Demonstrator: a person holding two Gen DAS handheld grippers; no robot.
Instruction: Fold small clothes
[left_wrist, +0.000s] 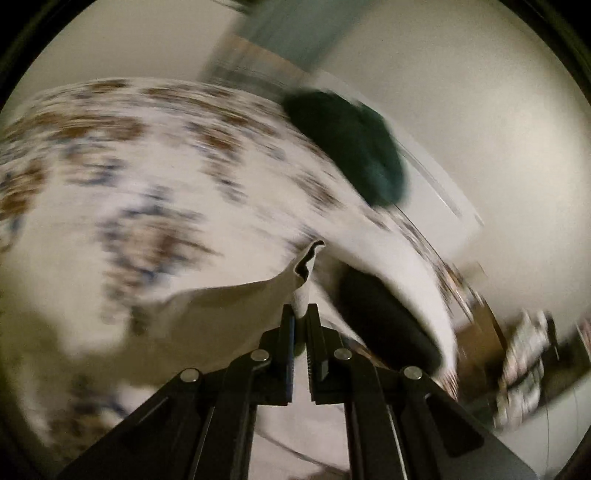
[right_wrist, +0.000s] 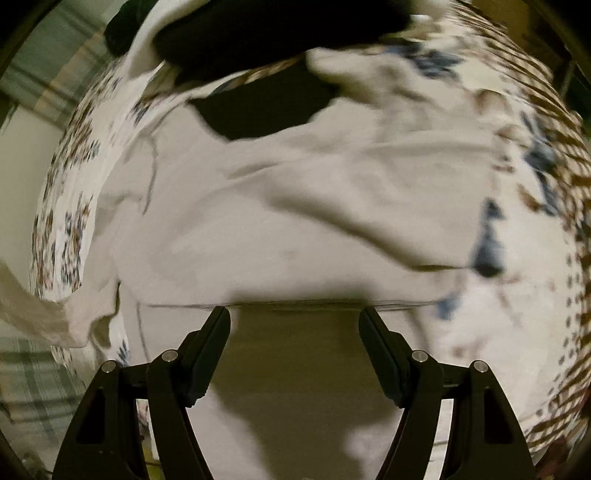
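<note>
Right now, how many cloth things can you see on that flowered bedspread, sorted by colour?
White or cream: 1, the pale garment, its edge pinched in the shut left tool.
Black: 1, a black garment.
Dark green: 1, a dark green garment.
Total: 3, all on the floral bedspread. The pictures are blurred, so more may be hidden.

Bed with a white floral sheet (right_wrist: 535, 332), pale garment (right_wrist: 295, 221) spread across it, dark green cloth (left_wrist: 351, 147) bunched near the far edge
</note>
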